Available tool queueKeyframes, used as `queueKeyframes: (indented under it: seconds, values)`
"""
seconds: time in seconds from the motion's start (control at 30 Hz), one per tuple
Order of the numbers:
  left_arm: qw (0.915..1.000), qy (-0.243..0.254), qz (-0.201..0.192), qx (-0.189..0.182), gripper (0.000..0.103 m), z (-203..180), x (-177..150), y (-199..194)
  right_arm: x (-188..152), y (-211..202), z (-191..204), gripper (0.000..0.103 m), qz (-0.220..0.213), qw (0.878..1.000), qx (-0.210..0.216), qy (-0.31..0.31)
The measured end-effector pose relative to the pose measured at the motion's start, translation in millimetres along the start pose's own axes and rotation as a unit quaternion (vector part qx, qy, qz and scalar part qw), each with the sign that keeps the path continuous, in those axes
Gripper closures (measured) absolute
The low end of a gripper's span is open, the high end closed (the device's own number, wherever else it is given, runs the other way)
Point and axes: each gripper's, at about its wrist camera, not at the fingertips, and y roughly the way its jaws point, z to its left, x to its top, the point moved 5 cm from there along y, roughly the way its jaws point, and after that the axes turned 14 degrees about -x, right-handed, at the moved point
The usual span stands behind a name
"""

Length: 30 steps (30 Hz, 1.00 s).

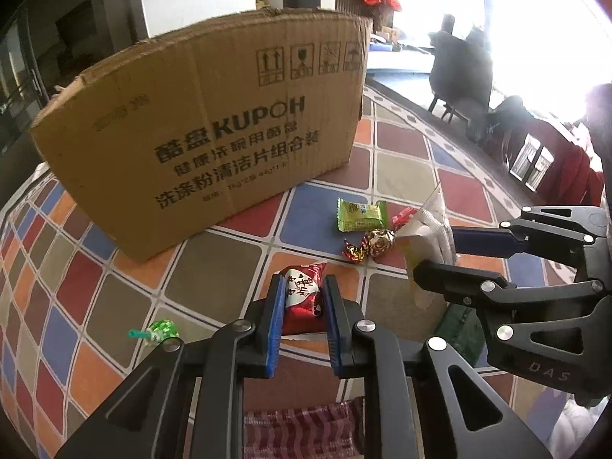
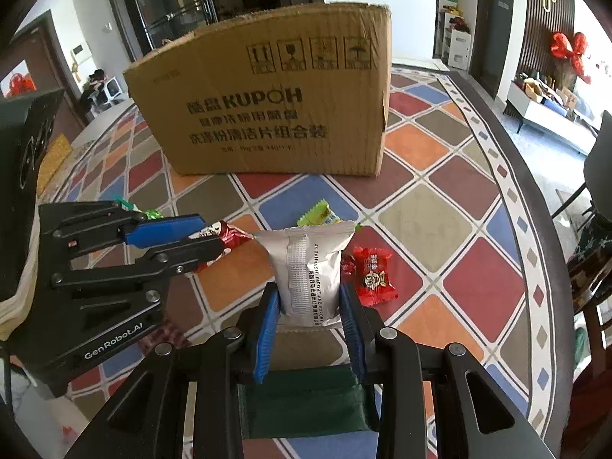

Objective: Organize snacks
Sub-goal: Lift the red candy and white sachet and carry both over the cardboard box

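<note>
Left tool (image 1: 304, 298): pinching a red snack packet (image 1: 302, 296) between its blue pads, packet upright above the desk (image 1: 229, 260).

Right tool (image 2: 308, 306): pinching a silver snack pouch (image 2: 308, 267) by its lower end, pouch standing upright between the fingers, seam side facing the camera.

Cardboard box (image 2: 275, 103): ahead of both tools, on the desk, printed side facing them.

Loose items beyond the left tool's tips: green packet (image 1: 361, 214), gold-wrapped candies (image 1: 369, 246). Just right of the silver pouch: red candy wrapper (image 2: 373, 271). Left of the left tool: green-wrapped candy (image 1: 158, 331).
</note>
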Motion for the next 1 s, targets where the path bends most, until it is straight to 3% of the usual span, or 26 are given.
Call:
queueKeyframes:
  seconds: [0.5, 1.0]
  values:
    - [0.9972, -0.007, -0.07, 0.026, 0.082, -1, 23, -53, 21, -30, 2, 0.07, -0.043, 0.999, 0.01, 0.007]
    - [0.9854, -0.01, -0.161, 0.054, 0.082, 8, 77, -124, 92, -80, 1, 0.07, -0.127, 0.992, 0.02, 0.015]
